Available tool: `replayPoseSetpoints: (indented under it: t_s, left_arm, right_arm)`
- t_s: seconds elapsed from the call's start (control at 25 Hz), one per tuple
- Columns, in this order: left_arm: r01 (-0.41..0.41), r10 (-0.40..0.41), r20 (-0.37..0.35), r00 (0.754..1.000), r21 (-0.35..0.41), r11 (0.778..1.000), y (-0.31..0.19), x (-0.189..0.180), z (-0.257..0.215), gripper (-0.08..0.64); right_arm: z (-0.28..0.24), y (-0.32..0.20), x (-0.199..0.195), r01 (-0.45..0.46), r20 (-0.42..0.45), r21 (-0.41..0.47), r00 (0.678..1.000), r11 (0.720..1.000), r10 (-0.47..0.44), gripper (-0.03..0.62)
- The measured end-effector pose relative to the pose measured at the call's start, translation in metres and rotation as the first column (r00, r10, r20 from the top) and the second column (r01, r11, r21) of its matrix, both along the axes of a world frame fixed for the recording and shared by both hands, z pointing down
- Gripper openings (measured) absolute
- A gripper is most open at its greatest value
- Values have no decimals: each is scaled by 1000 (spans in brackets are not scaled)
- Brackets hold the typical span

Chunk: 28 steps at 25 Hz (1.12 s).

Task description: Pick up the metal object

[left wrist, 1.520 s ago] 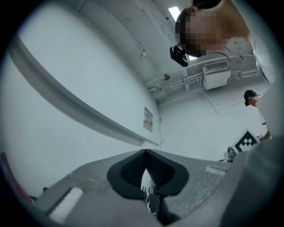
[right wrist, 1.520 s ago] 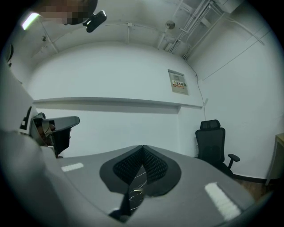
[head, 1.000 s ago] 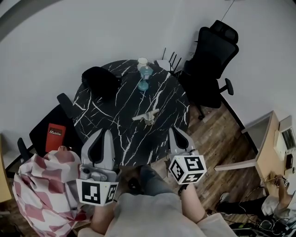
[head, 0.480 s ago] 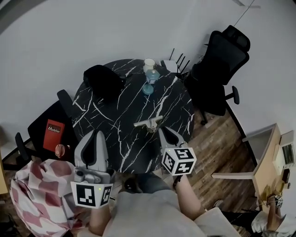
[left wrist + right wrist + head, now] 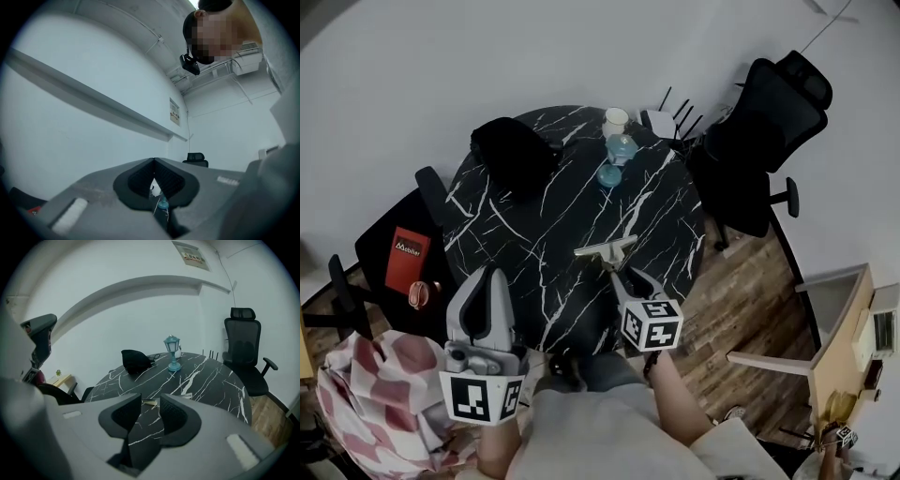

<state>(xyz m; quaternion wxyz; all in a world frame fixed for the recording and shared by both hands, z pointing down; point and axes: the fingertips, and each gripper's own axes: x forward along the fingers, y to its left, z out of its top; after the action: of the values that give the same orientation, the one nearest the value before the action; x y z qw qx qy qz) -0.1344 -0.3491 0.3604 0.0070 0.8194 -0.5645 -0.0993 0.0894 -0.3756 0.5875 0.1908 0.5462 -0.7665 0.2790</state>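
The metal object (image 5: 605,251), a pale angled bar, lies on the round black marble table (image 5: 544,216) near its front edge. My right gripper (image 5: 626,278) hovers just short of it, pointing at it. Its jaws are opening and nothing is between them. In the right gripper view the metal object (image 5: 146,402) shows beyond the gap of the right gripper (image 5: 150,400), partly hidden by the right jaw. My left gripper (image 5: 485,278) hangs off the table's front left, shut and empty. In its own view the left gripper (image 5: 153,162) points up at a white wall.
A blue lantern lamp (image 5: 617,159), a white cup (image 5: 615,120) and a black bag (image 5: 511,155) stand at the table's far side. A black office chair (image 5: 769,141) is at the right. A dark chair with a red book (image 5: 405,258) is at the left, and a wooden desk (image 5: 844,328) at far right.
My right gripper has moved forward and left over the table edge toward the metal object, and its jaws have parted. The left gripper has stayed about where it was.
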Motion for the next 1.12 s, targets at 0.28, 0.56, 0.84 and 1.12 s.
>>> replayPoseSetpoints:
  t_s: [0.28,0.56,0.84,1.12]
  left_arm:
    - [26,-25,16,1000,-44,999,-7,-1,12,0]
    - [67,-65,32,997,-72,995,-12,-7,20,0]
    - [107,-103,49,994,-100,989,-18,-13,28,0]
    - [140,-134,61,989,-124,982,-23,-17,37,0]
  right_arm:
    - [38,-6,4,15,-7,-86,1000,996,-15,189]
    - [71,-15,7,16,-27,-146,999,989,-20,279]
    - [94,-29,15,-4,-56,-178,998,984,-6,322]
    - [111,-40,14,0,-87,-195,996,981,-17,328]
